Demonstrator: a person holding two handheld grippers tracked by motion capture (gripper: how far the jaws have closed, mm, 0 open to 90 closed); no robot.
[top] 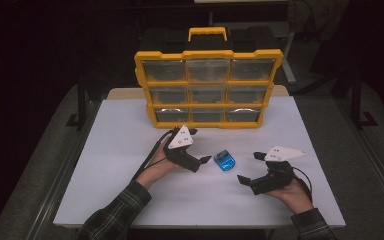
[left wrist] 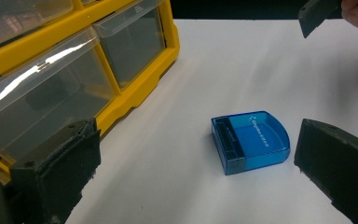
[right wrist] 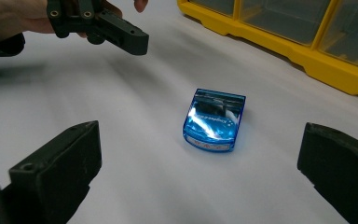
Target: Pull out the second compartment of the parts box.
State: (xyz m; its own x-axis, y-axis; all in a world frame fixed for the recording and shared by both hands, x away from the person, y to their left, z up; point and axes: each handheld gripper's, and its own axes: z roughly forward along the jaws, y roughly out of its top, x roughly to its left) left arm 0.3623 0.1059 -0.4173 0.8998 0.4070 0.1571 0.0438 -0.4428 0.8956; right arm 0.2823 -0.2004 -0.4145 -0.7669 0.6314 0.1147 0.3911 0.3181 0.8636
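— Where did the little blue case lie?

— Flat on the white table, between the two grippers and touching neither; in the high view it sat just in front of the yellow drawer cabinet, a little right of the cabinet's middle, with bare table all round it.

— And the left gripper?

— Held low over the table just left of the case; its jaws stood wide apart with nothing between them; in the left gripper view the case lay ahead, nearer the right-hand jaw than the other, clear of both; the cabinet's see-through drawers ran along the left of that view.

— The right gripper?

— Also spread open and holding nothing; it sat to the right of the case and a bit nearer the person, pointing leftward toward it; from the right gripper view the case lay ahead, roughly midway between the two jaws but beyond their tips (its glossy lid caught a bright glare); the left gripper hung farther off, at the upper left of that view.

— Did the grippers touch each other?

— No; they were apart, the case between them.

— The cabinet itself?

— Upright at the far side of the table, its nine drawers all pushed in, its handle on top.
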